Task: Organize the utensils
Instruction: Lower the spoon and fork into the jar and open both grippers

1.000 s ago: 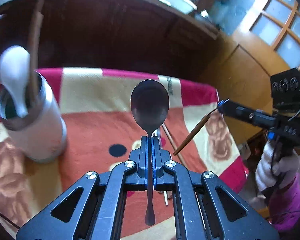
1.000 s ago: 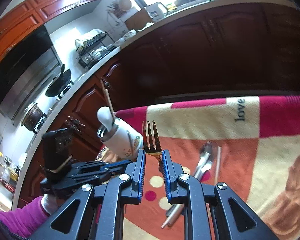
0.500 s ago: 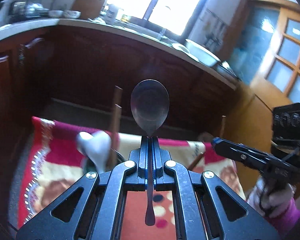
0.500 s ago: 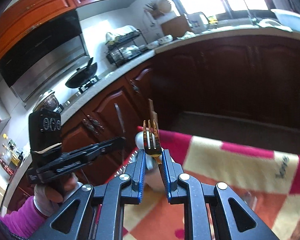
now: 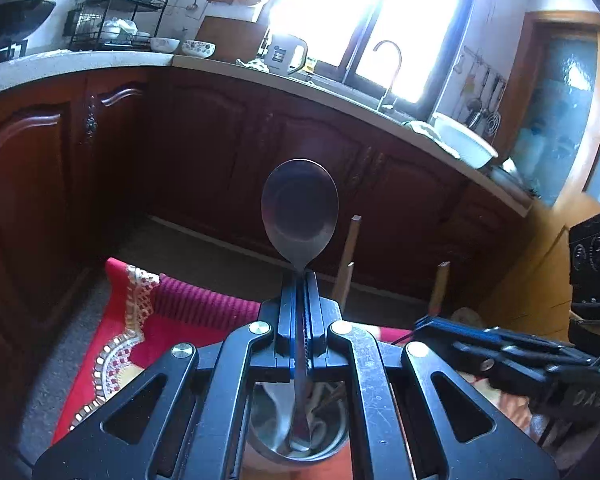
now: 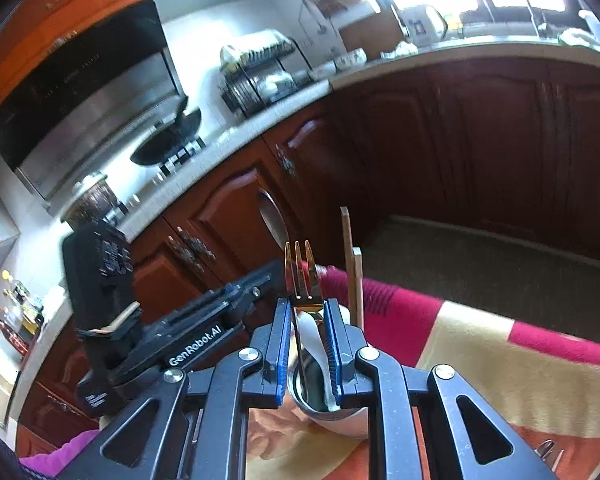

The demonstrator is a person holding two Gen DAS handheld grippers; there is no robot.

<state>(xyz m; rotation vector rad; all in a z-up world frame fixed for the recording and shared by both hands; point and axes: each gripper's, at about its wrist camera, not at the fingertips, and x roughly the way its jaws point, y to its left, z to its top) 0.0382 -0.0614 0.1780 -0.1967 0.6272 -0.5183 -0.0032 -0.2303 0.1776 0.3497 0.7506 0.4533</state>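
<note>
we have both utensils over the holder now. our left tongs are pressed together on the neck of the steel spoon, whose bowl stands up ahead of the tips while its handle runs back between the jaws and hangs down, its end sitting just over or just inside the open mouth of the utensil cup. that is the relation the next move turns on: the spoon's long axis lies nearly in line with the cup's opening, so we judge a short drop and a release would seat it.

our right tongs pinch the gold fork at its neck, tines up. from this side the cup lies directly below and a little beyond the tips, with a white spoon and two wooden chopsticks already standing in it. we cannot tell whether the fork's handle has reached the rim.

the cup stands on the red and cream cloth near its corner. the left hand looks nearer to letting go; the chopsticks, just beside both utensils, could get knocked.
</note>
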